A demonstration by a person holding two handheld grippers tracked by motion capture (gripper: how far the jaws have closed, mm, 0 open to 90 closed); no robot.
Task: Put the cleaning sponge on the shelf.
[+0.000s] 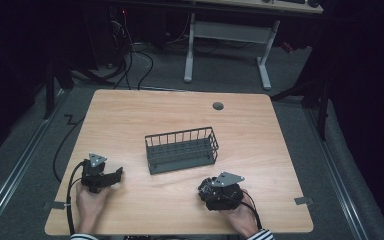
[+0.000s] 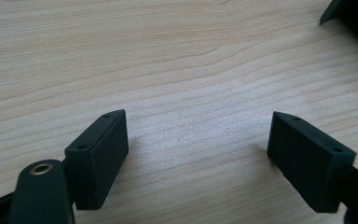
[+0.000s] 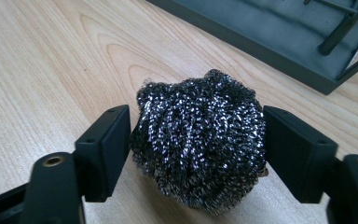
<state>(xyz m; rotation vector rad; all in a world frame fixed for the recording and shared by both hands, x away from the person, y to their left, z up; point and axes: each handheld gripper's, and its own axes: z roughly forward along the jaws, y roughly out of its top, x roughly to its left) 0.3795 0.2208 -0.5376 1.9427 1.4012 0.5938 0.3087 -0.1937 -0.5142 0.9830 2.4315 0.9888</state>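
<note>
A ball of steel wool rests on the wooden table, just in front of the dark wire basket. My right gripper is at the table's front right, and both of its pads touch the ball's sides, so it is shut on the ball. In the high view the right gripper lies low below the basket's right end, with a hand behind it. My left gripper is at the front left and points right. Its jaws stand wide open over bare wood with nothing between them.
The basket has a flat grey floor and thin wire walls, with nothing inside it. A grey round grommet sits near the table's far edge. A dark corner of something shows at the top right of the left gripper view. Cables trail off the front left.
</note>
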